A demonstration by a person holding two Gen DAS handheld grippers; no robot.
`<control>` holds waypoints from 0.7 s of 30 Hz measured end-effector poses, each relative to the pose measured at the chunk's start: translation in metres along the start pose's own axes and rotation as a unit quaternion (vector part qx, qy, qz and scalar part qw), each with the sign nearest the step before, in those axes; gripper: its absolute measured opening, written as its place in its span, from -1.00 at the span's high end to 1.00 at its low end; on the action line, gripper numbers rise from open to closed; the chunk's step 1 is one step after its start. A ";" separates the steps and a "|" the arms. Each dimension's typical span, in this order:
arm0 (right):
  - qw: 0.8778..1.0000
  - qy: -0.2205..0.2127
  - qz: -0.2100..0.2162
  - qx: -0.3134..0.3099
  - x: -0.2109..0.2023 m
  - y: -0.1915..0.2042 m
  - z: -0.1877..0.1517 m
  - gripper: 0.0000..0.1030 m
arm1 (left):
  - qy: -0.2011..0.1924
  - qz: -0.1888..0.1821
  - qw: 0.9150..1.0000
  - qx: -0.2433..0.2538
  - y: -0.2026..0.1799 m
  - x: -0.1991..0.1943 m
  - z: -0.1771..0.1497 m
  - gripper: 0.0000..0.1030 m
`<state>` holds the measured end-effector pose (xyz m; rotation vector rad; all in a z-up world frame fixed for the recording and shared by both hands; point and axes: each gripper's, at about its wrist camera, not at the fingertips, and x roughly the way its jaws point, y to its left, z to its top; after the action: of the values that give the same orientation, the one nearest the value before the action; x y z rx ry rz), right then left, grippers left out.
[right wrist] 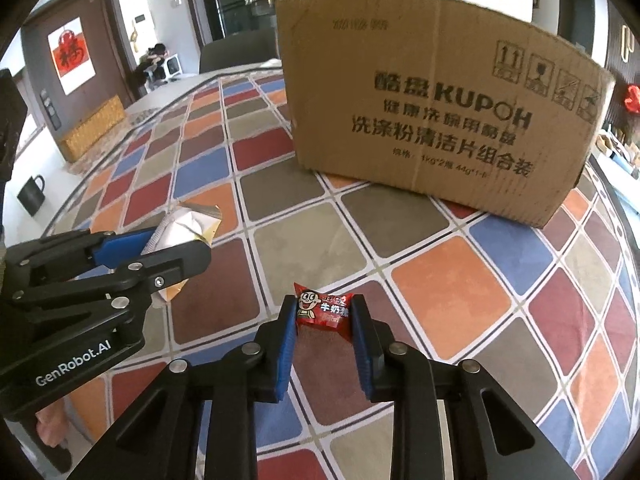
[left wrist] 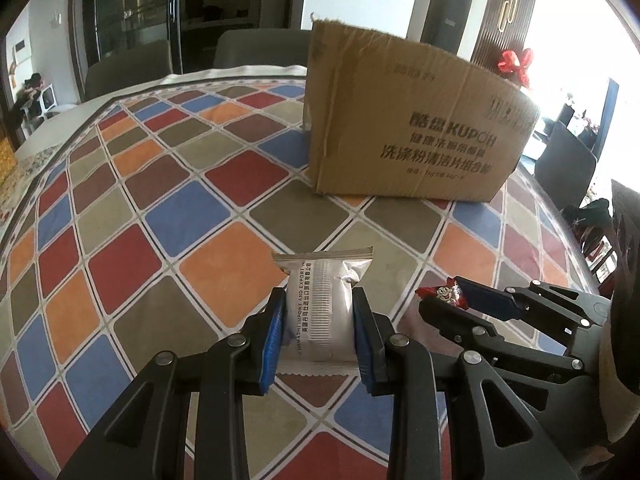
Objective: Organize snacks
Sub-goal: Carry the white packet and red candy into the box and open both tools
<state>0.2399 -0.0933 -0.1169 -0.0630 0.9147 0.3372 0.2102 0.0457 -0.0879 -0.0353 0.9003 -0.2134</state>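
My left gripper (left wrist: 319,300) is shut on a silver-white snack packet (left wrist: 320,304) and holds it above the checkered tablecloth; it also shows in the right wrist view (right wrist: 176,245) with the packet (right wrist: 188,224) between its fingers. My right gripper (right wrist: 323,308) is shut on a small red candy (right wrist: 323,310) with a cartoon face; it also shows in the left wrist view (left wrist: 444,298) holding the candy (left wrist: 442,293). A brown cardboard box (left wrist: 416,120) printed KUPOH stands ahead of both grippers on the table; it also shows in the right wrist view (right wrist: 436,112). Its inside is hidden.
The table wears a multicoloured checkered cloth (left wrist: 168,216). Grey chairs (left wrist: 256,46) stand at the far side. A dark chair (left wrist: 568,168) is at the right. A black mug (right wrist: 31,192) sits beyond the table's left edge.
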 end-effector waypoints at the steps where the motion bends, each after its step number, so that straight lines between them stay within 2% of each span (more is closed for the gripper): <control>1: 1.000 -0.003 0.002 0.002 -0.003 -0.001 0.000 0.47 | -0.003 -0.001 1.000 -0.001 -0.002 -0.003 0.002 0.38; 21: 0.995 -0.099 0.003 0.022 -0.074 -0.020 0.031 0.47 | -0.079 -0.008 0.997 0.016 -0.030 -0.054 0.045 0.38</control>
<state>0.2282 -0.1250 -0.0410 0.0128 0.7259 0.3227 0.2079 0.0249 -0.0147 -0.0289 0.7388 -0.2358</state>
